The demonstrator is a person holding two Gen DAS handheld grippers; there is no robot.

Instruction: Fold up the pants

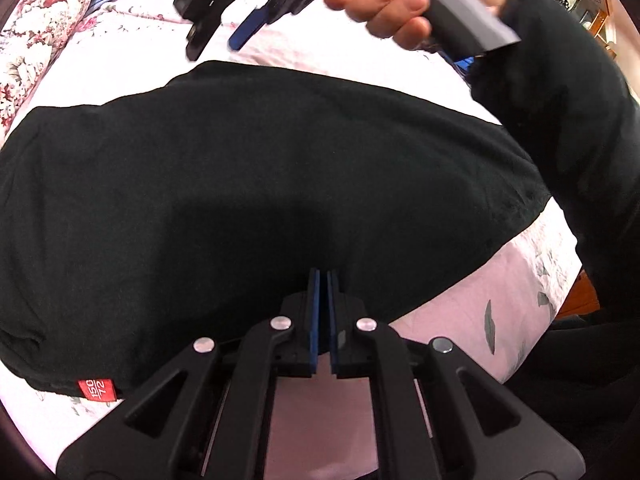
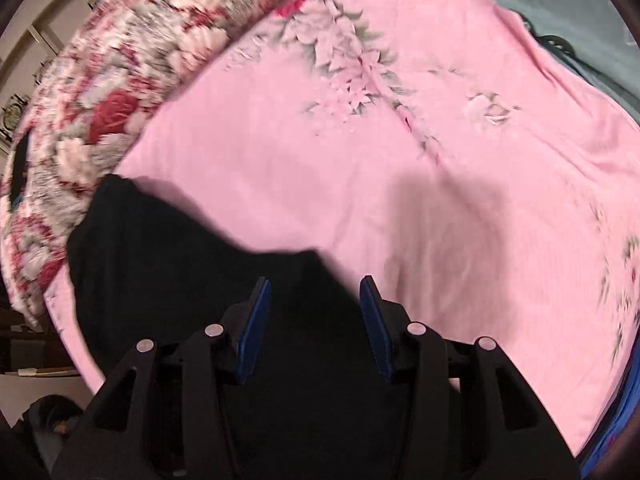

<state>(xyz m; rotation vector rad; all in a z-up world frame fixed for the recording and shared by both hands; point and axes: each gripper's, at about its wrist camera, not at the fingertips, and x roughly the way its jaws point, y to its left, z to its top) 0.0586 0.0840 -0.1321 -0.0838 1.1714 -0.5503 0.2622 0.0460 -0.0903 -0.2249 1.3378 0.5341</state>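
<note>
Your black knit pants (image 1: pixel 260 184) lie as 1 broad flat slab on the pink floral bedsheet (image 2: pixel 360 168), so I judge at least 1 fold is made and more may remain. Your left gripper (image 1: pixel 323 280) is pinched nearly closed at the 6 o'clock hem; whether cloth sits inside, I cannot tell. Your right gripper (image 2: pixel 314 300) hangs wide apart, empty, over the 12 o'clock edge. The legs and waistband are indistinguishable; only a red tag (image 1: pixel 97 389) shows at 7 o'clock.

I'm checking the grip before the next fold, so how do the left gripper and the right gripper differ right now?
The left gripper has its blue pads nearly together at the near edge of the black pants; whether it pinches fabric is unclear. The right gripper is wide open above the pants, holding nothing, raised over the pink sheet. Both have black frames and blue pads.
</note>
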